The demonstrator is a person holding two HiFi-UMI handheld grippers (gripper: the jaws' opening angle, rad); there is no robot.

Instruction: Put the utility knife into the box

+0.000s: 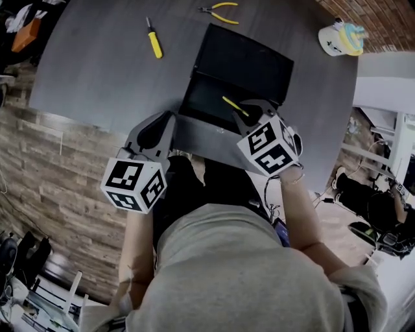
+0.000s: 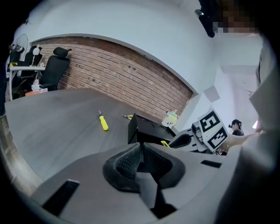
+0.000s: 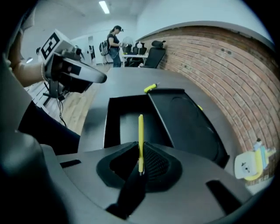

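Two tools, screwdriver (image 1: 154, 40) and pliers (image 1: 219, 11), lie beyond the box (image 1: 243, 61); right gripper (image 3: 140, 164) grasps utility knife (image 3: 140, 135), left gripper (image 2: 141, 159) clenched.

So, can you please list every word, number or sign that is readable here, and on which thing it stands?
No readable text anywhere.
Left marker cube and right marker cube: black-and-white square patterns only, no letters or numbers.
White and yellow object: small dark marks, too small to read.
On the box and the utility knife: no print visible.
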